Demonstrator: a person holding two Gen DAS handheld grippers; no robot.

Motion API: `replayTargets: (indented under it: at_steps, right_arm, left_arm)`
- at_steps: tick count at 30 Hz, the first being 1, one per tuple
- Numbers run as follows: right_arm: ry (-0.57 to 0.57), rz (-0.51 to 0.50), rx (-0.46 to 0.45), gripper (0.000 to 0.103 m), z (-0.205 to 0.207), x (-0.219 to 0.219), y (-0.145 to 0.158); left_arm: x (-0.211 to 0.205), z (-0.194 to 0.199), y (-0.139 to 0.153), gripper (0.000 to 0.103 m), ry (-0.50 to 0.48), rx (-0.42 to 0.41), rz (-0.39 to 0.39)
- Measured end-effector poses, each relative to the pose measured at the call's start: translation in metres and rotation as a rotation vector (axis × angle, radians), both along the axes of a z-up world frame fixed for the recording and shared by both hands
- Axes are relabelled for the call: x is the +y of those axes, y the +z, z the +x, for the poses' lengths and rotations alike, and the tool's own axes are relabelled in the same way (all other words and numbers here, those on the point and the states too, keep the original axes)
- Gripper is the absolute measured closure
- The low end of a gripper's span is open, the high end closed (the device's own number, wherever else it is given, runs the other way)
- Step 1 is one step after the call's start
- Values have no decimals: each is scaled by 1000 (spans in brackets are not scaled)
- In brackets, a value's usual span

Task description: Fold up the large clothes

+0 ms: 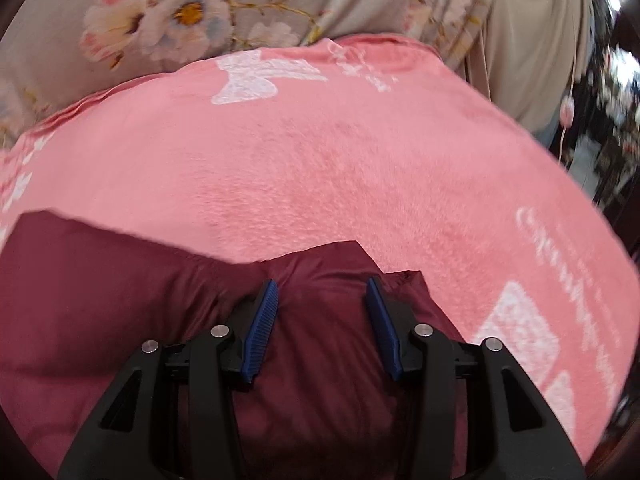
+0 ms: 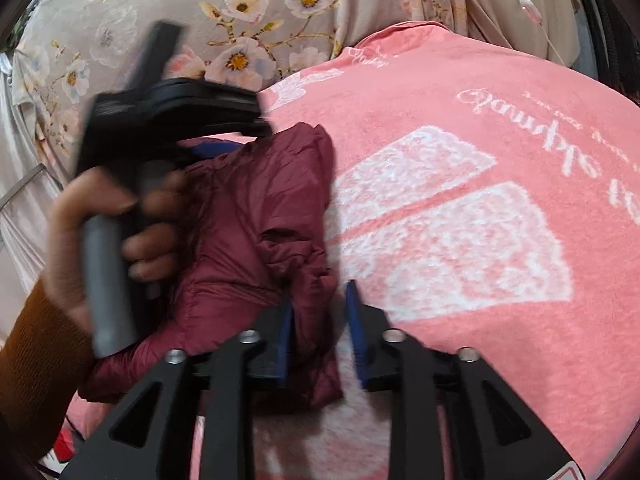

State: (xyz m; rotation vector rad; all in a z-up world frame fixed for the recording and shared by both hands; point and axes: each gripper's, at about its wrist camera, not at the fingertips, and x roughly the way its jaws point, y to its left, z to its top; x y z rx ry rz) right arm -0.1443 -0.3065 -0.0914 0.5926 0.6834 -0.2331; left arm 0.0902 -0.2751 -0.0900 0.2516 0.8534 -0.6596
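A maroon puffer jacket (image 1: 120,300) lies folded into a bundle on a pink blanket (image 1: 320,160). My left gripper (image 1: 322,282) is open, its blue fingers spread over the jacket's top edge. In the right wrist view the jacket (image 2: 248,220) is a compact bundle at centre left. My right gripper (image 2: 320,296) is open, its fingers astride the jacket's right edge. The left gripper's black body (image 2: 168,112) shows blurred above the jacket, held by a hand (image 2: 92,232).
The pink blanket (image 2: 480,240) bears white printed patches and script. A floral grey sheet (image 1: 180,12) lies behind it, with a beige curtain (image 1: 532,20) at the right. Dark room clutter (image 1: 616,100) shows at the far right.
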Motion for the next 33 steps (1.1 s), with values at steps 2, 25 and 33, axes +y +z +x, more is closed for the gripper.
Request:
replayTargets:
  at_steps: [2, 25, 33]
  right_arm:
    - [-6, 9, 0, 62, -6, -6, 10]
    - [76, 225, 40, 28, 86, -30, 11]
    - [98, 326, 4, 24, 93, -35, -8]
  left_arm:
    - [29, -10, 23, 50, 27, 27, -57]
    - [224, -30, 1, 11, 398, 368, -328]
    - [217, -22, -16, 7, 378, 405, -345]
